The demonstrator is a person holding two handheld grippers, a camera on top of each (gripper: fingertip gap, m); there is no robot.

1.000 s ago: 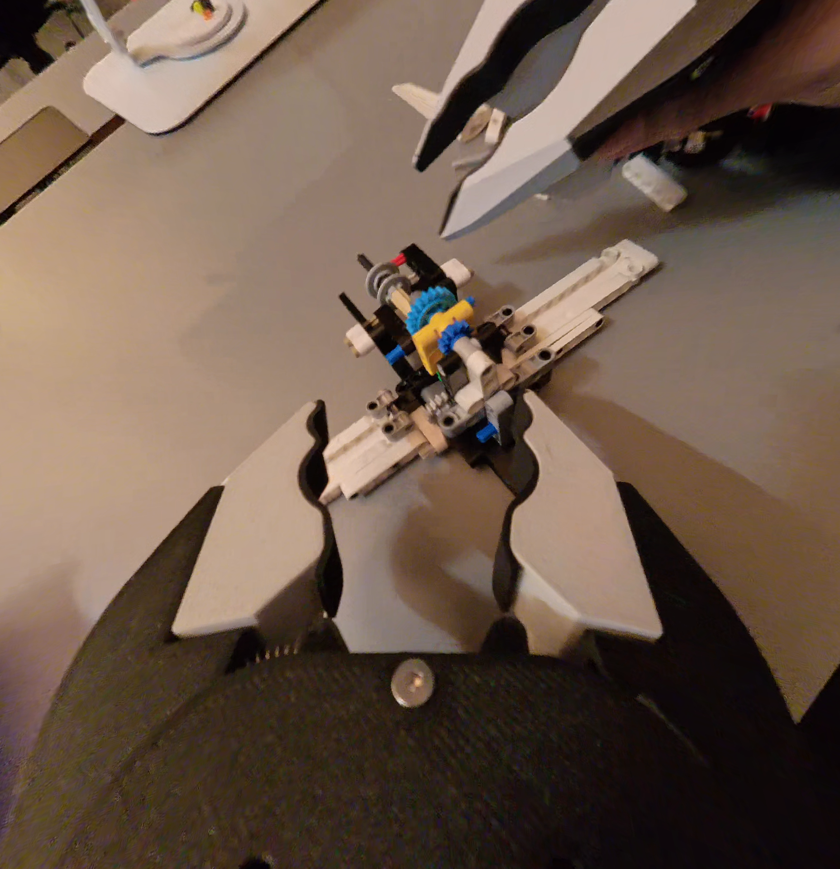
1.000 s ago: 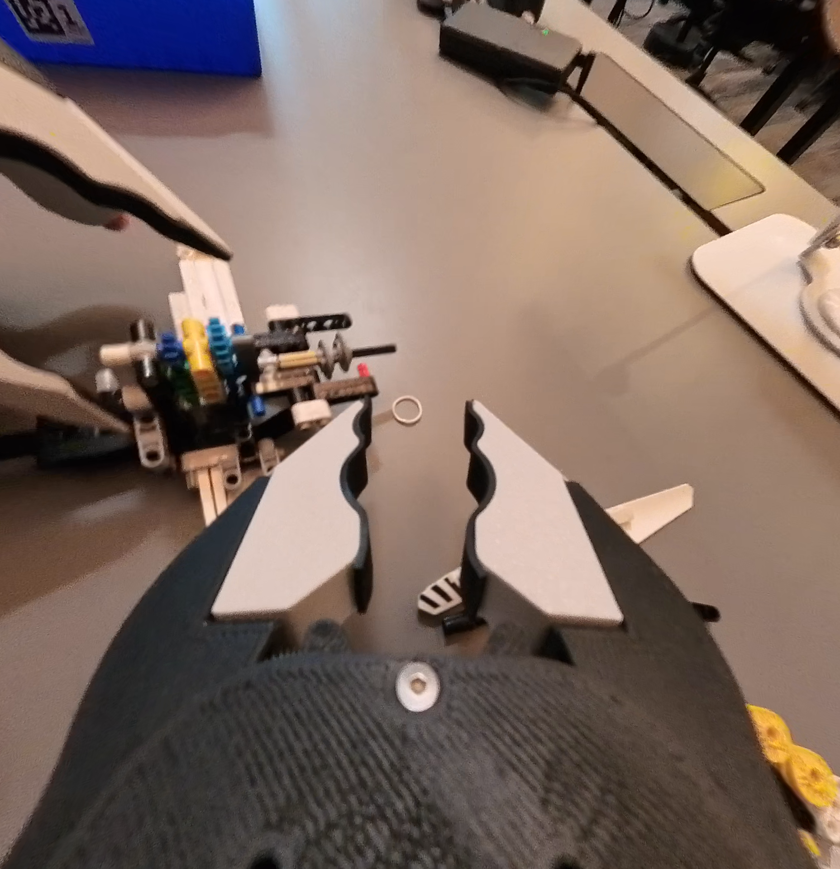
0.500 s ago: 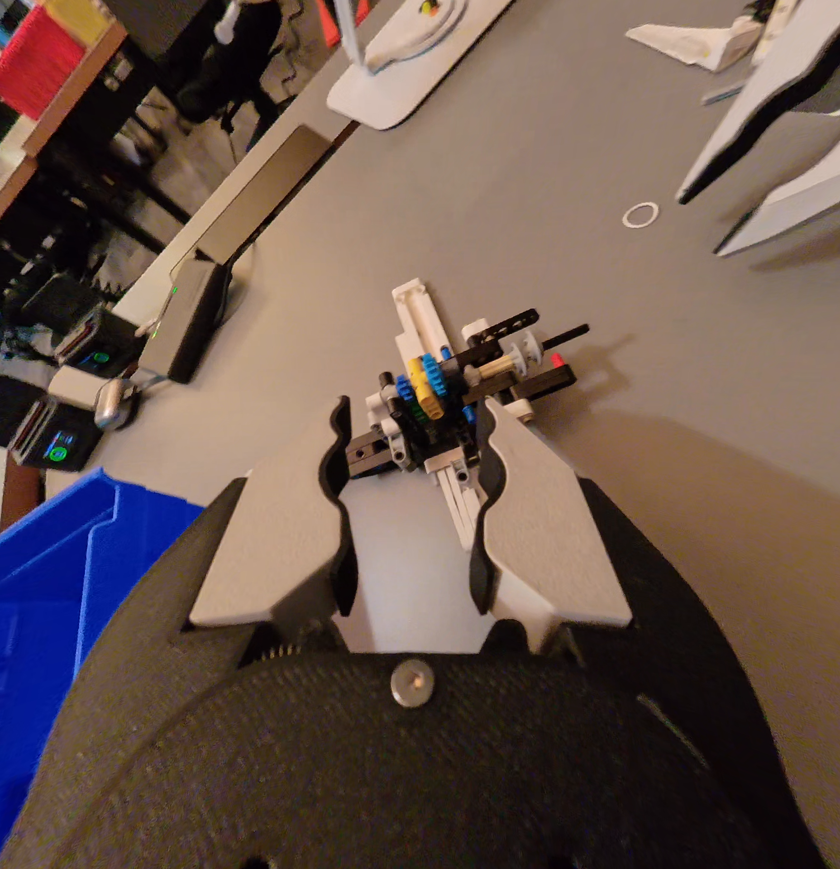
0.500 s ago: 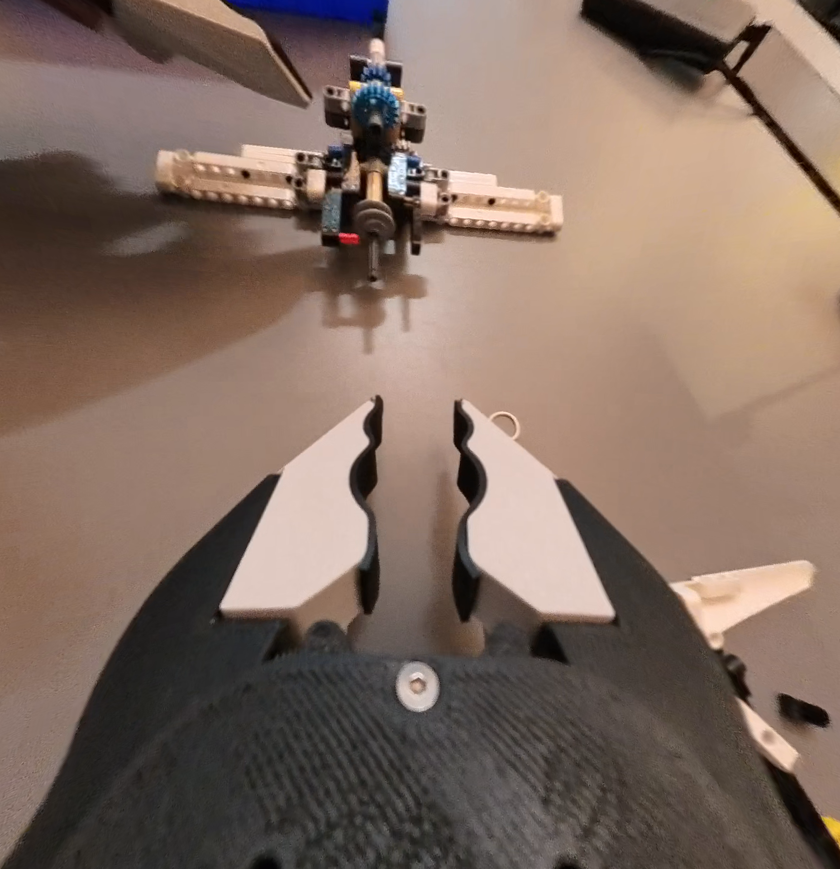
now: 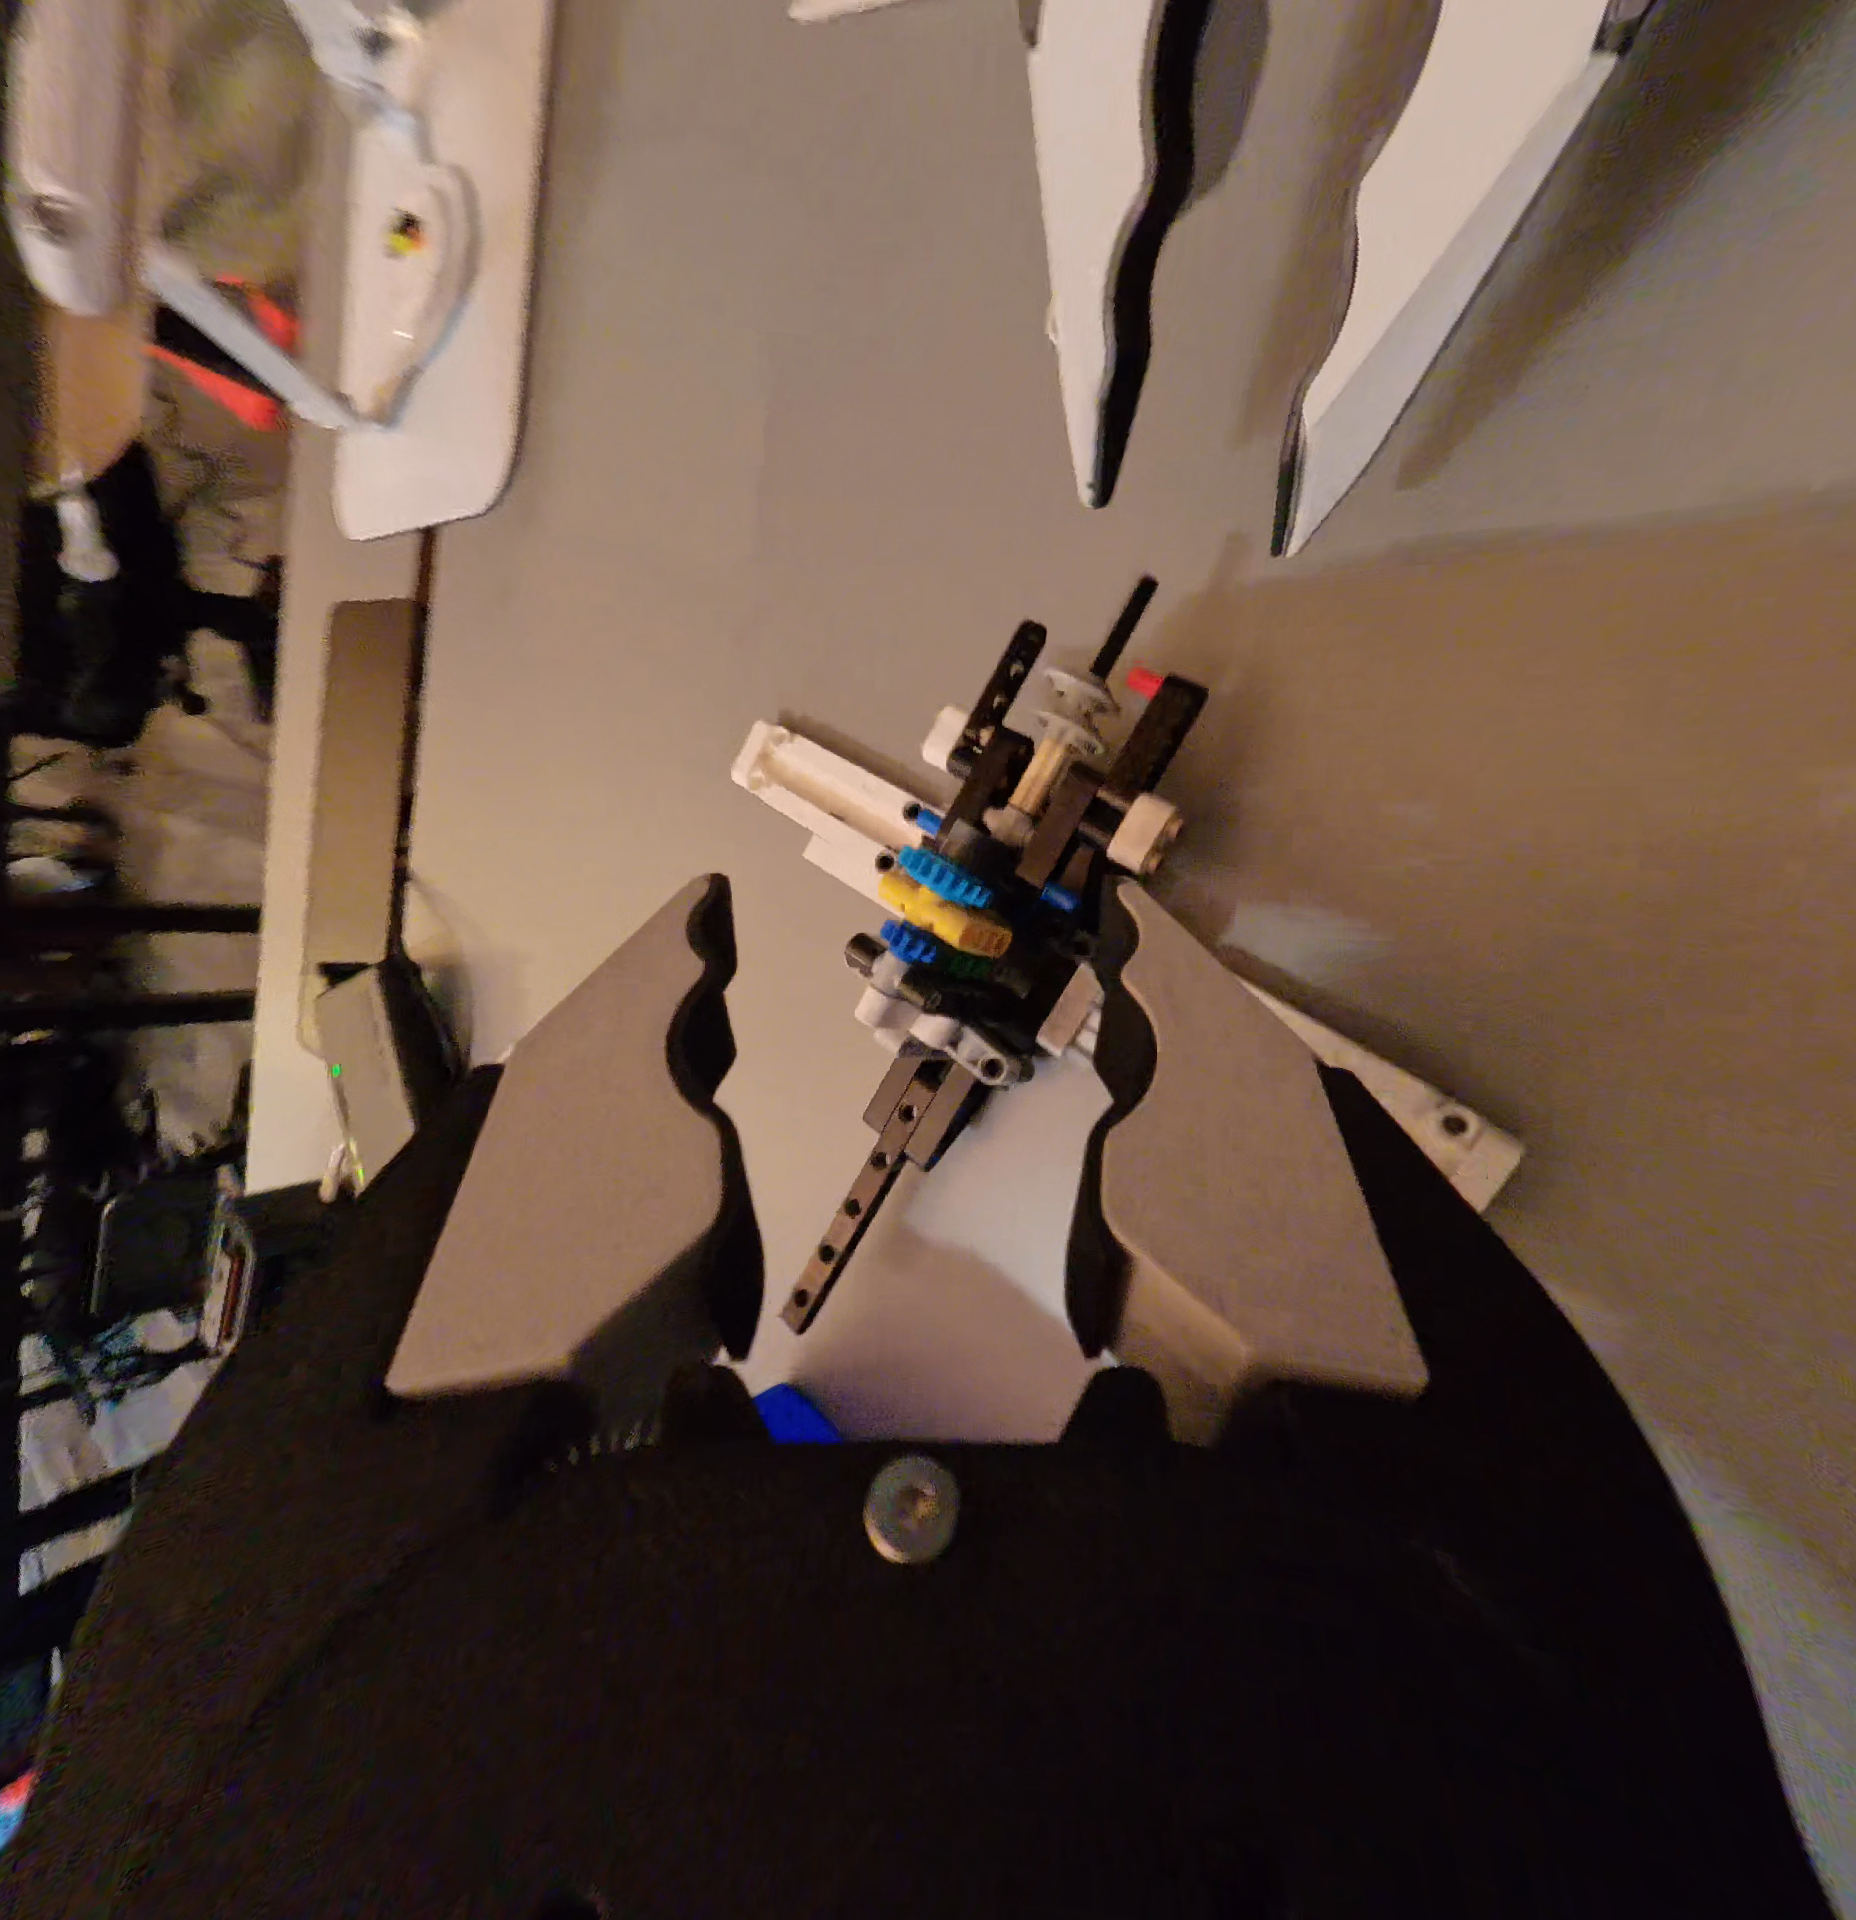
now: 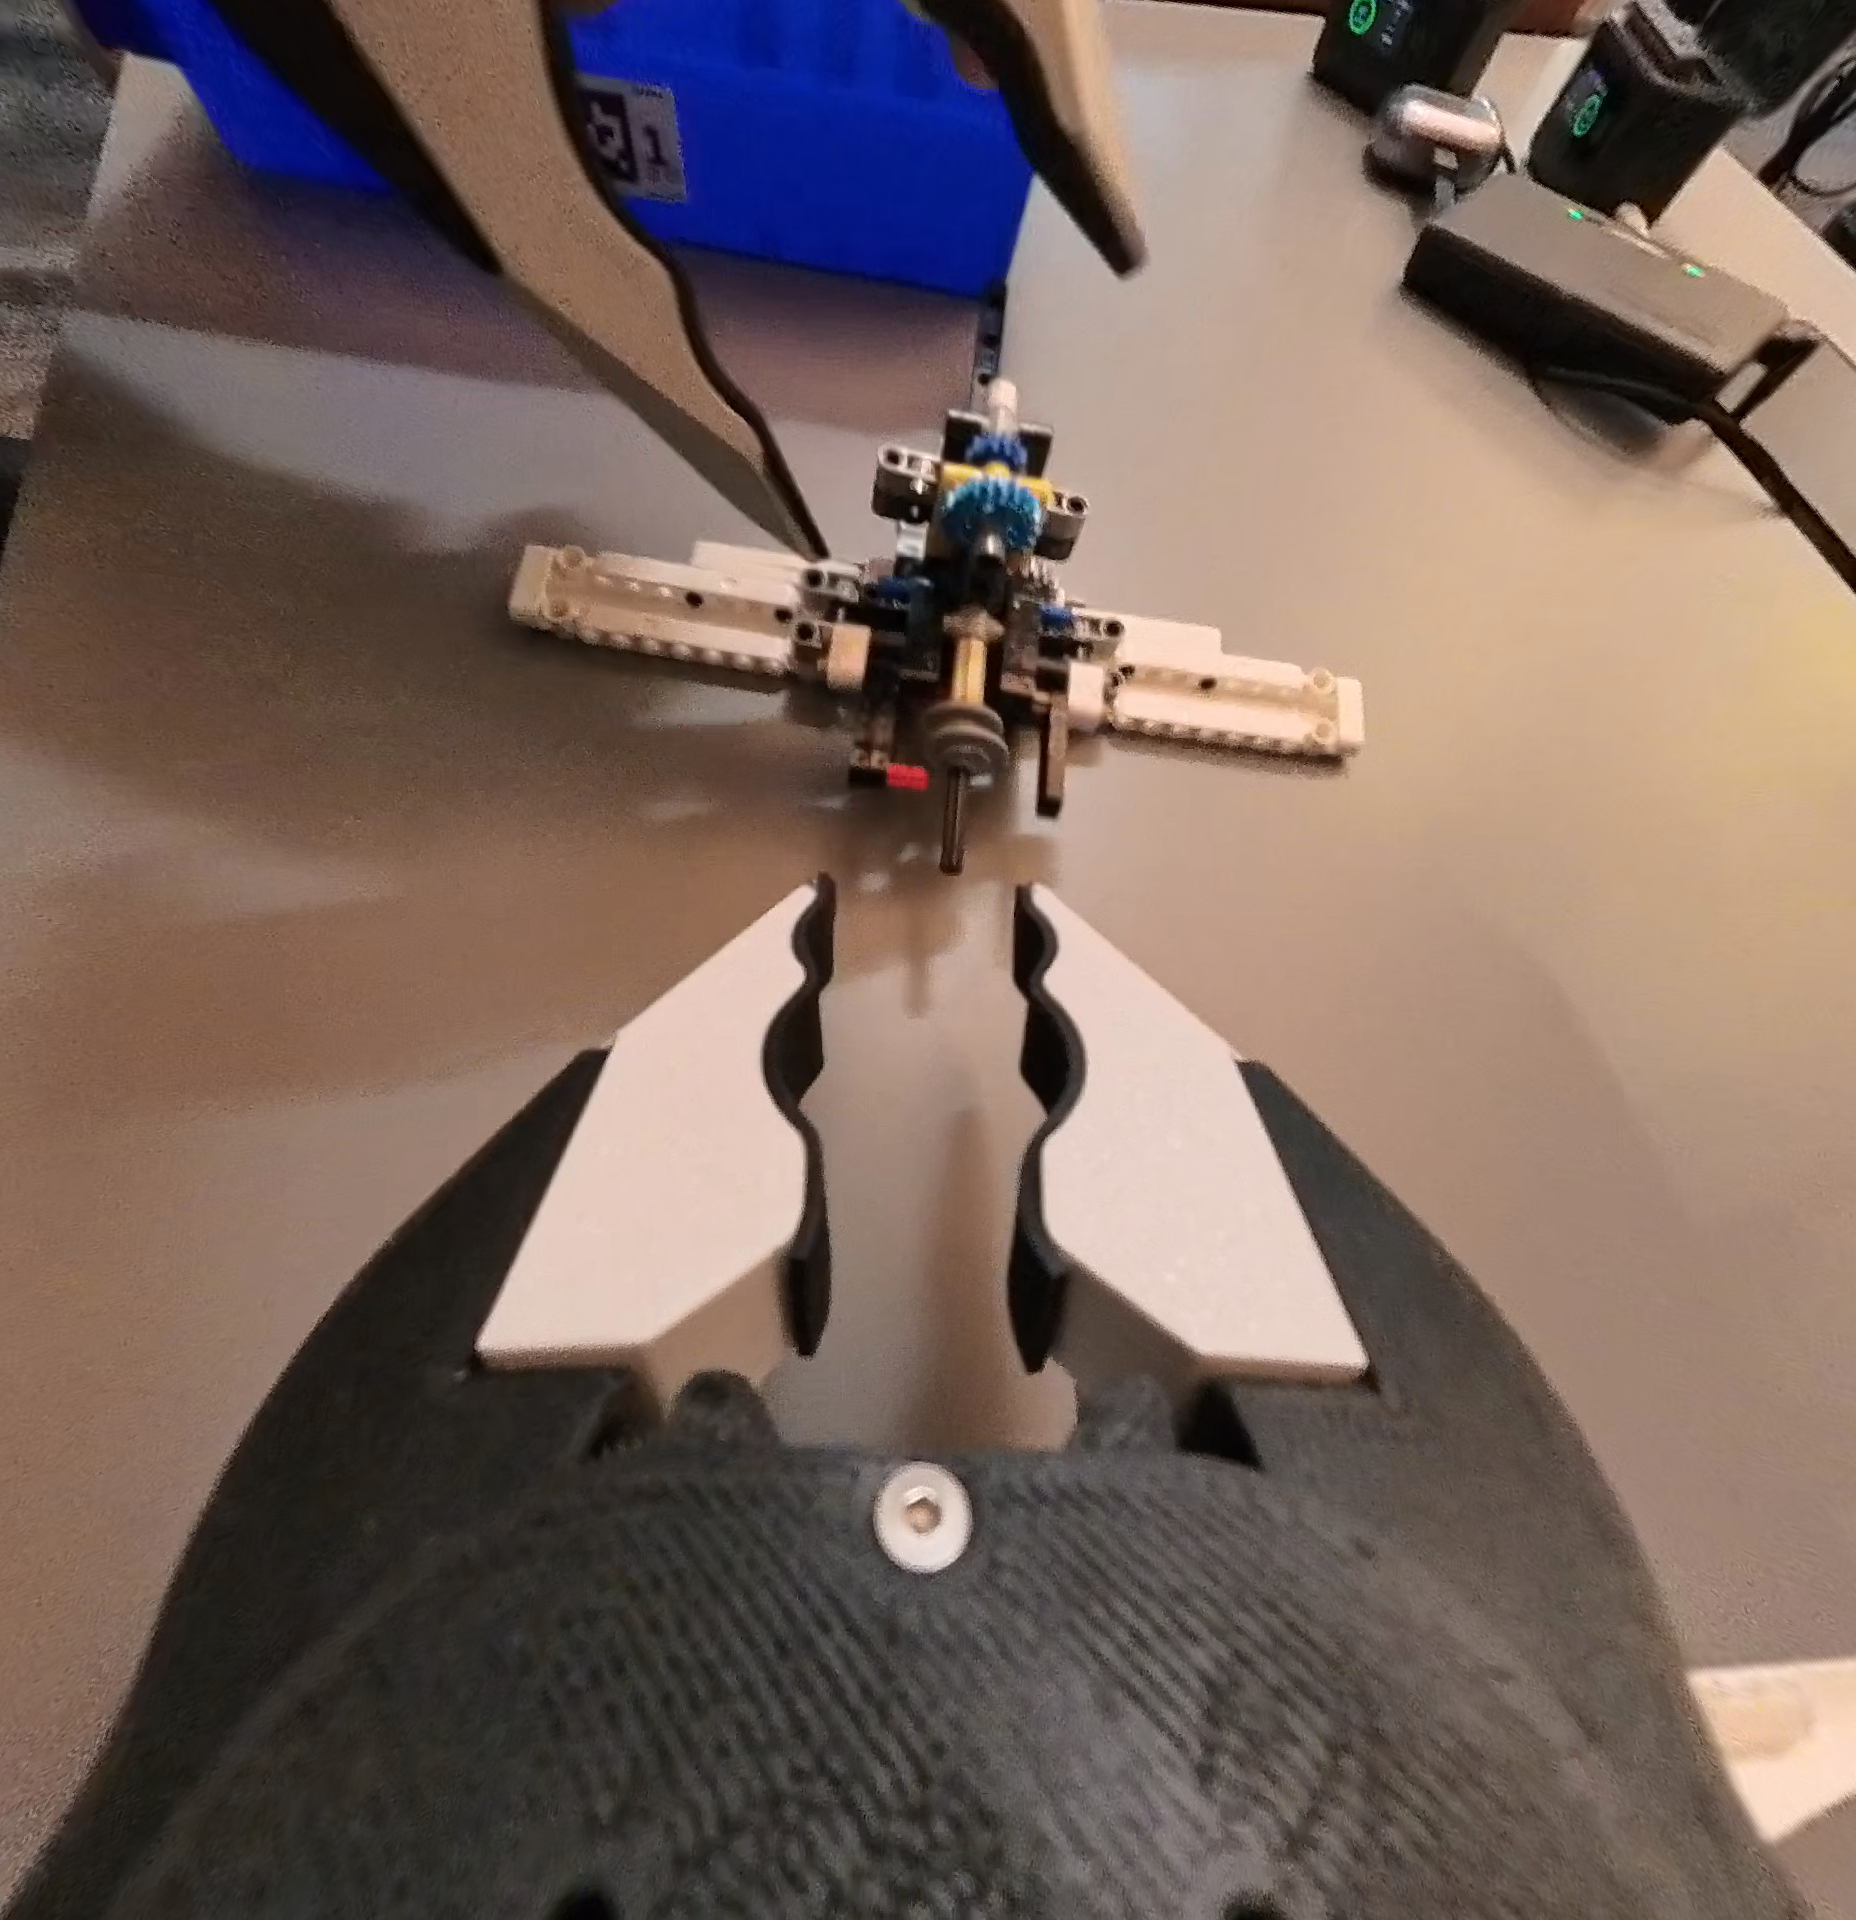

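Observation:
A brick model (image 5: 965,914) with white wing beams, blue gears, a yellow part and a black axle lies on the grey table (image 6: 1423,935). My left gripper (image 5: 916,888) is open and straddles the model's rear. Its right finger (image 5: 1194,1091) lies close against the model's side, and its left finger (image 5: 633,1091) stands clear of it. My right gripper (image 6: 922,888) is open and empty, with its tips just short of the model's (image 6: 965,623) black axle tip. The left gripper's fingers (image 6: 695,364) show behind the model in the right wrist view. The right gripper's fingers (image 5: 1100,260) show at the top of the left wrist view.
A blue bin (image 6: 820,135) stands behind the model. A black power brick (image 6: 1589,291) with a cable and small devices with green lights (image 6: 1630,104) lie at the far right. A white stand base (image 5: 425,260) sits near the table edge. A loose white wing piece (image 6: 1817,1756) lies beside my right gripper. There is about 9 cm between the tips of the two grippers.
My left gripper has rolled and swung around the model, and its jaws have opened wider since half a second ago. My right gripper has moved up to the model's axle.

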